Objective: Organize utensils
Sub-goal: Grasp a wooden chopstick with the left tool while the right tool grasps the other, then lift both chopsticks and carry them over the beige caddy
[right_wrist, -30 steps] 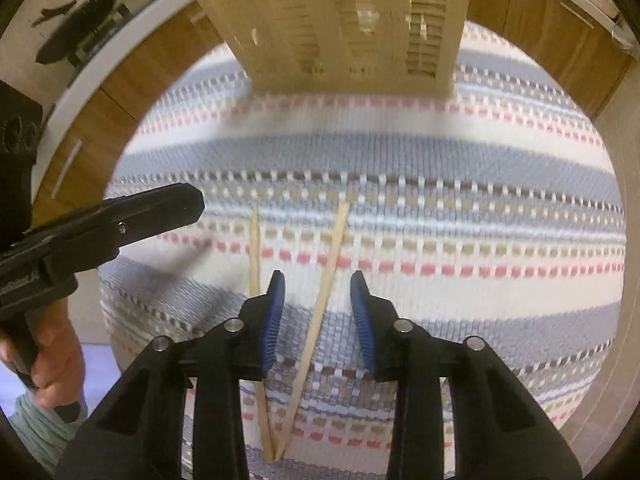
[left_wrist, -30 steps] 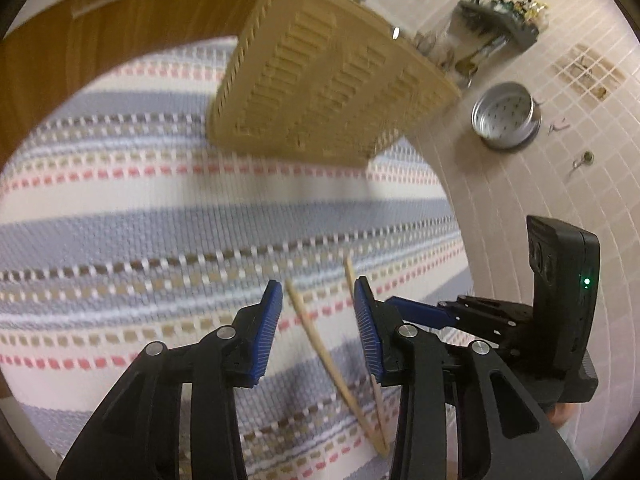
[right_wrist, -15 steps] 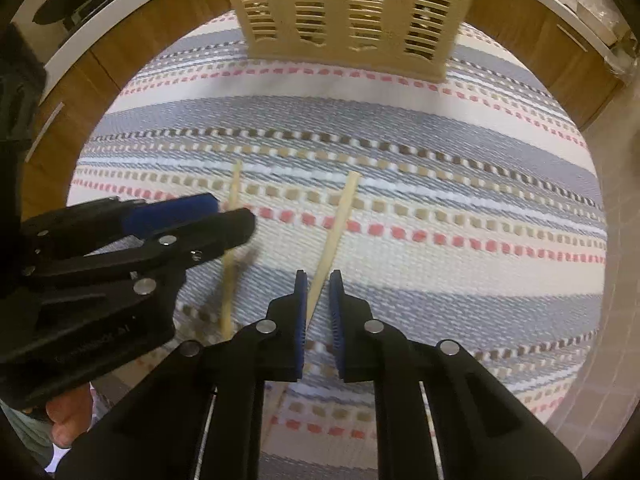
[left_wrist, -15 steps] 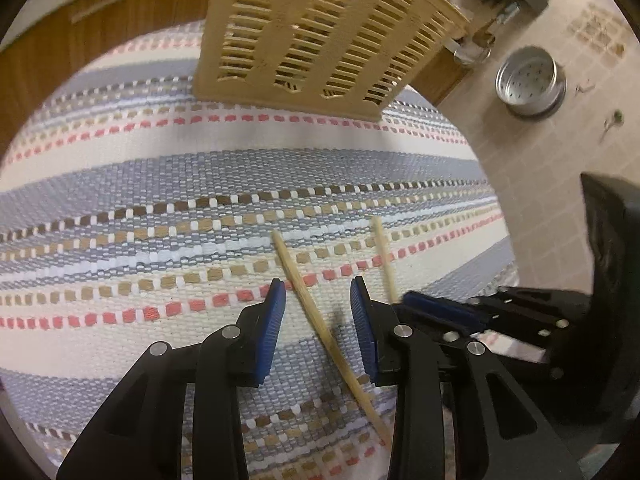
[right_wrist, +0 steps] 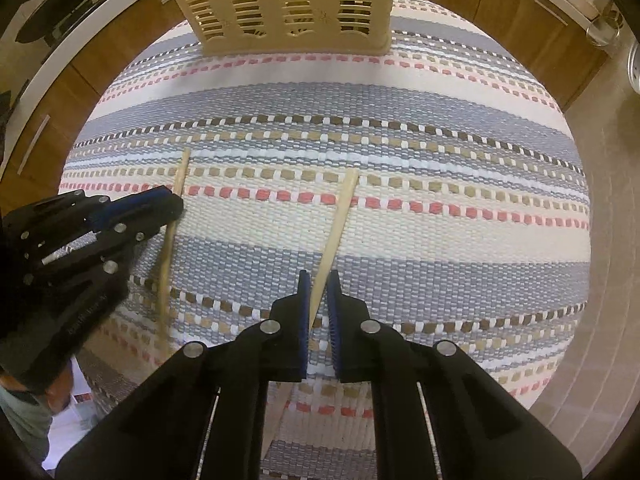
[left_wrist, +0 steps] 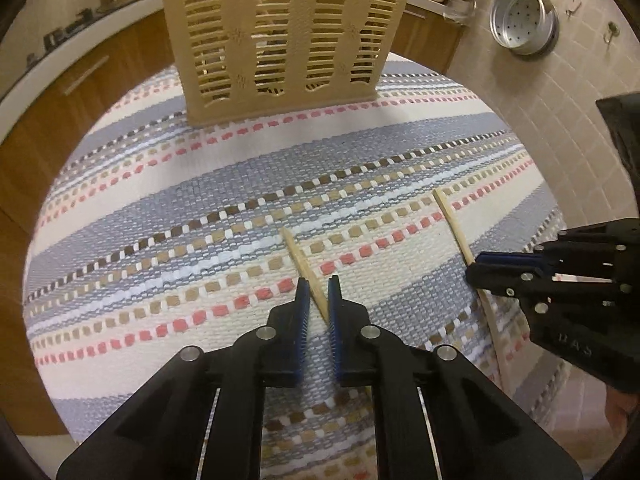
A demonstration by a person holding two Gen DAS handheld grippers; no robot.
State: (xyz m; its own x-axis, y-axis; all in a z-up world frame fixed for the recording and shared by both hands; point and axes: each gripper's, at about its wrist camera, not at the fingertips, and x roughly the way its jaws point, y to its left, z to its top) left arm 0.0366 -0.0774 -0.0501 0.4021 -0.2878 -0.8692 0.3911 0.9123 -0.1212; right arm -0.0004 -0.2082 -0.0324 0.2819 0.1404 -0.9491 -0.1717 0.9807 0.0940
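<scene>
Two wooden chopsticks lie on a striped woven mat [left_wrist: 200, 200]. My left gripper [left_wrist: 319, 286] is shut on the left chopstick [left_wrist: 300, 258], whose tip points away from me. My right gripper [right_wrist: 319, 282] is shut on the right chopstick [right_wrist: 340, 212]. The right chopstick [left_wrist: 454, 226] and right gripper [left_wrist: 472, 270] also show at the right of the left wrist view. The left chopstick [right_wrist: 180, 178] and left gripper [right_wrist: 178, 208] show at the left of the right wrist view. A beige slotted utensil basket [left_wrist: 280, 36] stands upright at the mat's far edge; it also shows in the right wrist view [right_wrist: 288, 4].
The mat [right_wrist: 440, 240] covers a round table. Brown cabinets [left_wrist: 80, 92] stand behind it. A tiled wall at the right carries a hanging metal strainer pot [left_wrist: 524, 20] and hooks.
Both grippers have moved down onto the chopsticks. The right jaws closed first, then the left jaws closed. The basket now appears upright and farther ahead in both views.
</scene>
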